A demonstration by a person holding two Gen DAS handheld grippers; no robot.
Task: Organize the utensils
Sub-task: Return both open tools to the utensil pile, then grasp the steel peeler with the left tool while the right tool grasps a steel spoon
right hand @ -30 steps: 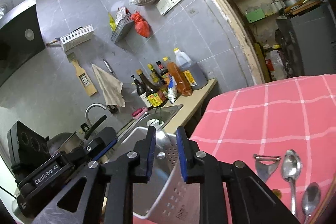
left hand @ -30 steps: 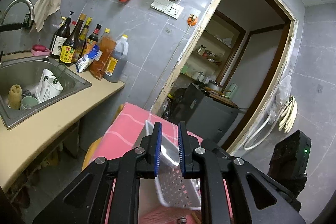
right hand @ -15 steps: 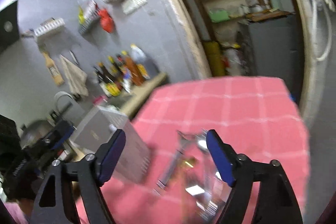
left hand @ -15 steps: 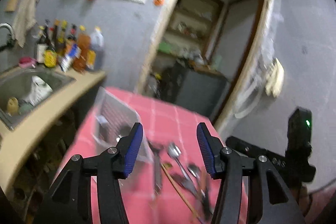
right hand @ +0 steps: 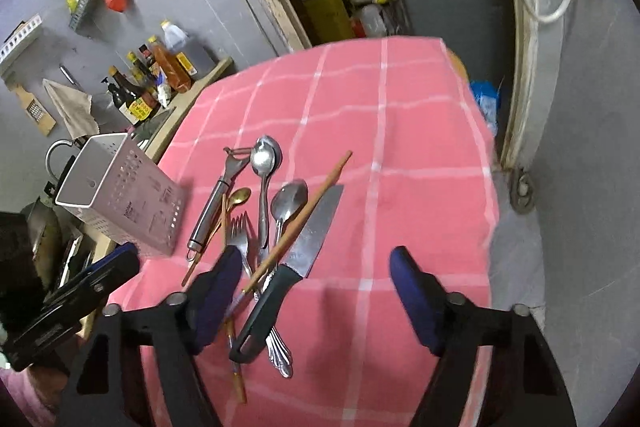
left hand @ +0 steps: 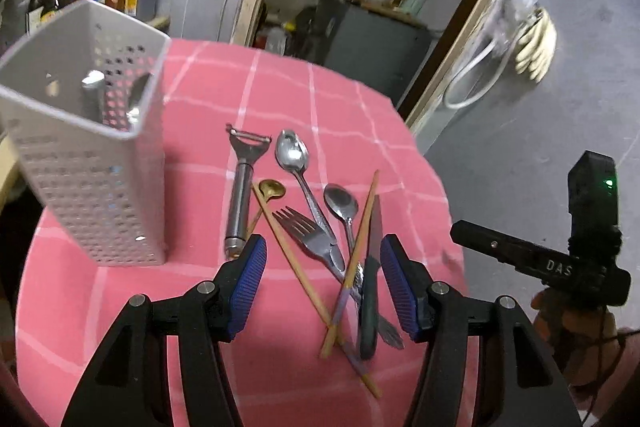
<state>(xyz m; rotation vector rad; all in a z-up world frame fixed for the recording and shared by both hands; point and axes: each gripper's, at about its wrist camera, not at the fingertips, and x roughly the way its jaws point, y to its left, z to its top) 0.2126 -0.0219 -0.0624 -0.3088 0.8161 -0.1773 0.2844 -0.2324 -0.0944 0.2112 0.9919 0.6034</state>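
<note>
While both grippers hang spread and empty, the utensils lie in a crossed heap beside the holder.

Left wrist view: left gripper (left hand: pixel 323 283) wide apart, nothing held; just ahead of it the fork (left hand: pixel 310 233), knife (left hand: pixel 372 269), chopsticks (left hand: pixel 356 243) and two spoons (left hand: pixel 294 155) overlap, peeler (left hand: pixel 240 195) ahead-left, perforated caddy (left hand: pixel 86 131) further left. Risk: closing on one piece drags its neighbours; knife may slip. "DAS" reads on the other tool, at right. Right wrist view: right gripper (right hand: pixel 316 289) wide apart, empty, knife handle (right hand: pixel 266 307) between its fingers, nearer the left one. Caddy (right hand: pixel 124 203) label print unreadable; tall caddy may tip if bumped.
</note>
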